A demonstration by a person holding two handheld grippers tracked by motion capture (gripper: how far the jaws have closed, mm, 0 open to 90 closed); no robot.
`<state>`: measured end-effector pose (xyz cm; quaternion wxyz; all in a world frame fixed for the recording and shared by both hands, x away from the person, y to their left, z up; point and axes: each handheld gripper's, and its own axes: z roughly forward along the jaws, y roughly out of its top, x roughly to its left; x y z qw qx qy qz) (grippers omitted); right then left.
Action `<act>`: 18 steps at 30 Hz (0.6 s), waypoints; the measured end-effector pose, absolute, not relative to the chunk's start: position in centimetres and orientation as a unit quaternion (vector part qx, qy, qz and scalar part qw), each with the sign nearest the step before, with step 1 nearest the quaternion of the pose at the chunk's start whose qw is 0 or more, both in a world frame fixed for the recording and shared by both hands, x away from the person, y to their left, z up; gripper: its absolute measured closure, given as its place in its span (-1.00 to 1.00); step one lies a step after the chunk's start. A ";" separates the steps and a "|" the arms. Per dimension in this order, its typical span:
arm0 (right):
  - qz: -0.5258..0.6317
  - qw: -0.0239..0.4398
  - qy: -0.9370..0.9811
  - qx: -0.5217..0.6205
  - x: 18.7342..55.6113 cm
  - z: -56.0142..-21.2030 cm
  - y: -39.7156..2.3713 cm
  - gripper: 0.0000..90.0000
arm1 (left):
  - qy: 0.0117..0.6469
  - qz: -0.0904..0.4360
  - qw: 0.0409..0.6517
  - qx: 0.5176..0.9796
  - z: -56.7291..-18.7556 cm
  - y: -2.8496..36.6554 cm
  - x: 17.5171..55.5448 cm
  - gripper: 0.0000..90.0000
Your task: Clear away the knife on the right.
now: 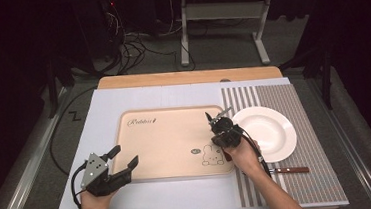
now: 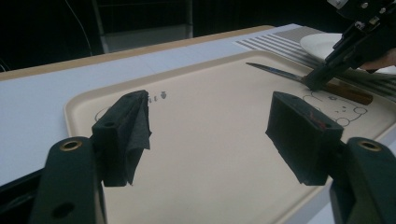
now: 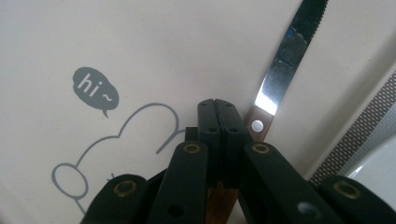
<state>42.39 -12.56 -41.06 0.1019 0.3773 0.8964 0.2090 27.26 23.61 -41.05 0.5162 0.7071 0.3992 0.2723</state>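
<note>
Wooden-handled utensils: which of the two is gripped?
The serrated knife over the tray, clamped at its handle by the right gripper; the other utensil lies free on the placemat near the plate.

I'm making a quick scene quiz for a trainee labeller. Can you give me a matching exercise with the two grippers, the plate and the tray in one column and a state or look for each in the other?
Things:
1. left gripper
2. right gripper
3. plate
4. tray

States:
A. white, on the striped mat
B. jaws shut, tips at the wooden handle of a knife
C. beige, printed with a rabbit drawing
D. jaws wide open, nothing between them

Pairs: 1-D, 2-B, 3-A, 4-C
</note>
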 end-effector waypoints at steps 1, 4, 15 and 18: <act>0.210 0.103 0.897 0.376 42.5 -41.1 -12.6 1.00 | 0.399 0.272 0.516 0.707 -41.1 23.6 27.3 -0.32; 0.209 0.103 0.896 0.378 42.5 -41.0 -12.7 1.00 | 0.399 0.272 0.516 0.707 -41.1 23.6 27.3 -0.32; 0.244 0.105 0.891 0.367 41.7 -39.9 -13.1 0.77 | 0.399 0.273 0.516 0.707 -41.1 23.6 27.3 -0.32; 0.252 0.104 0.889 0.368 41.5 -39.6 -13.3 0.69 | 0.400 0.274 0.517 0.706 -41.0 23.6 27.2 -0.33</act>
